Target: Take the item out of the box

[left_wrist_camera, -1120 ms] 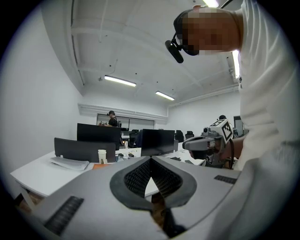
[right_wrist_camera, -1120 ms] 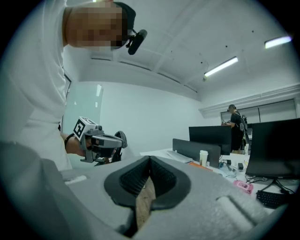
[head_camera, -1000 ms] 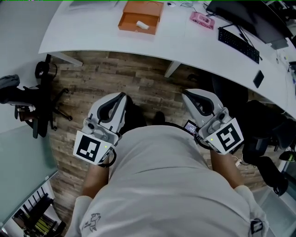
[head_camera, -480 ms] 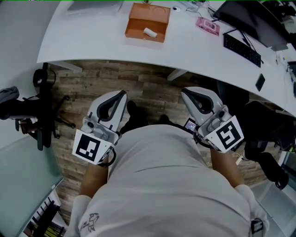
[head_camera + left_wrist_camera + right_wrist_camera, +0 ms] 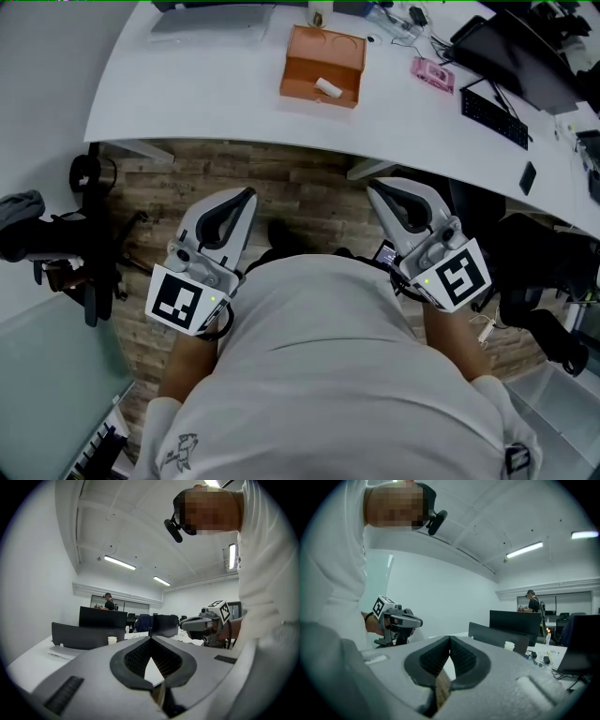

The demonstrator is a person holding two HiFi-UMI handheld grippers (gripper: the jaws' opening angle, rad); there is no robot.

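Note:
An open orange box [image 5: 323, 67] sits on the white desk [image 5: 216, 94] at the top of the head view, with a small white item [image 5: 328, 88] lying inside it. Both grippers are held close to the person's body, well short of the desk, over the wooden floor. My left gripper [image 5: 247, 193] is shut with nothing in it, its tips meeting [image 5: 150, 637]. My right gripper [image 5: 371, 187] is also shut and empty, tips together [image 5: 450, 636]. Neither gripper view shows the box.
The desk also holds a pink object [image 5: 437, 73], a black keyboard [image 5: 497, 106], a laptop [image 5: 211, 21], monitors [image 5: 103, 618] and a white cup [image 5: 509, 645]. A black stand [image 5: 89, 234] is on the floor at left. A person [image 5: 533, 603] stands far behind.
The desk and the orange box have come lower in the head view and nearer to me. Both grippers keep their place by the body and stay shut.

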